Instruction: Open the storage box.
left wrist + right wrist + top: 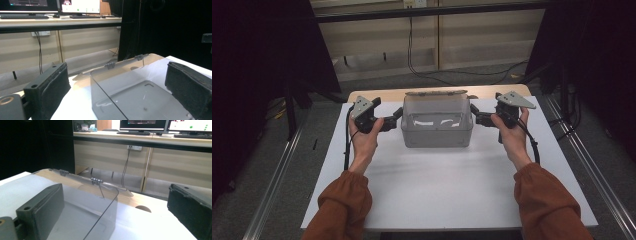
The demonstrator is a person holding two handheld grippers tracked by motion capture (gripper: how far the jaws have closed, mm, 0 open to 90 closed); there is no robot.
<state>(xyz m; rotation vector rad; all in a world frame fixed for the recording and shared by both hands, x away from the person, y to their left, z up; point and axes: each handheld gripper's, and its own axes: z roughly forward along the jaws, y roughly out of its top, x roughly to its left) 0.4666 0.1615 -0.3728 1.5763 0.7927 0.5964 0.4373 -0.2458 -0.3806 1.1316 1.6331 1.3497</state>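
A clear plastic box [437,125] stands upright toward the far middle of a white table [442,190], its lid [436,93] swung back on two hinges [109,65] along the far edge and lying open past the rim. In the high view the box looks empty apart from reflections on its walls. The left gripper [396,118], held in the person's left hand [363,137], sits at the left end of the box; the right gripper [474,114], held in the right hand [512,131], sits at the right end. Both hands are raised off the table, with orange sleeves [343,207] coming in from the near edge. In the left gripper view the jaws stand wide apart, one on each side of the box's near corner: the wall [105,95] passes between them, one pad outside over the table and the other over the inside of the box. No pad can be seen pressing on the plastic. The right gripper view shows the same arrangement at the other end: jaws wide apart, the curved corner of the box [105,210] between them, nothing clamped. Whether any pad lightly touches the wall cannot be told. A cable [347,145] trails from the left gripper along the forearm. Beyond the table are a wooden bench front and monitors [142,125].
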